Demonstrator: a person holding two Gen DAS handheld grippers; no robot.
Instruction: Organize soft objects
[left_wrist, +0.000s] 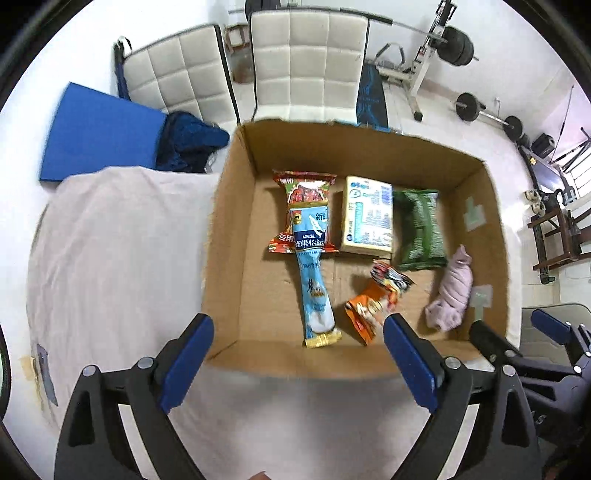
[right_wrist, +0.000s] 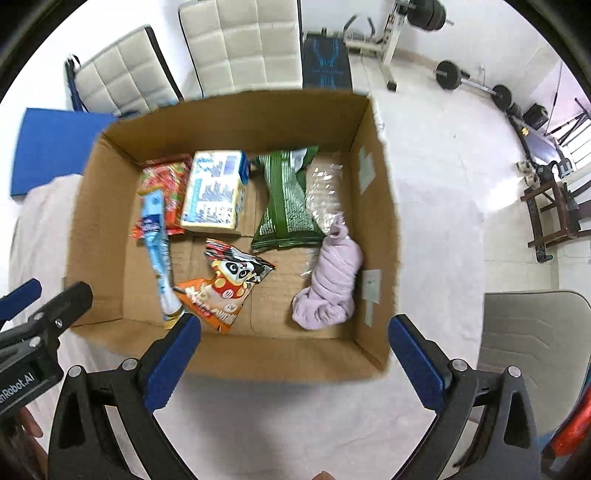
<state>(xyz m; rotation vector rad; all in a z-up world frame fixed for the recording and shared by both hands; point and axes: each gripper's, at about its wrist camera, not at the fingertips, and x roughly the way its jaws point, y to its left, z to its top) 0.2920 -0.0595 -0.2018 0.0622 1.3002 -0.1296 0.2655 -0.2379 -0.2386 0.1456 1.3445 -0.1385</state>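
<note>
An open cardboard box (left_wrist: 236, 258) (right_wrist: 373, 229) stands on the table. Inside lie a long blue sachet (left_wrist: 314, 273) (right_wrist: 159, 243) over a red snack packet (left_wrist: 295, 188) (right_wrist: 173, 184), a pale carton (left_wrist: 367, 218) (right_wrist: 214, 192), a green bag (left_wrist: 421, 225) (right_wrist: 288, 199), an orange panda packet (left_wrist: 373, 306) (right_wrist: 225, 288), a clear bag (right_wrist: 325, 192) and a rolled lilac cloth (left_wrist: 452, 291) (right_wrist: 332, 280). My left gripper (left_wrist: 299, 362) hovers above the box's near wall, open and empty. My right gripper (right_wrist: 293, 358) hangs over the box's near right corner, also open and empty.
A beige cloth (left_wrist: 118, 266) covers the table left of the box. Beyond it are a blue pad (left_wrist: 99, 136), dark blue fabric (left_wrist: 192, 140) and two white padded chairs (left_wrist: 303, 62). Weights and a bench (right_wrist: 472, 85) stand on the floor at the right; a grey seat (right_wrist: 532, 339) is near right.
</note>
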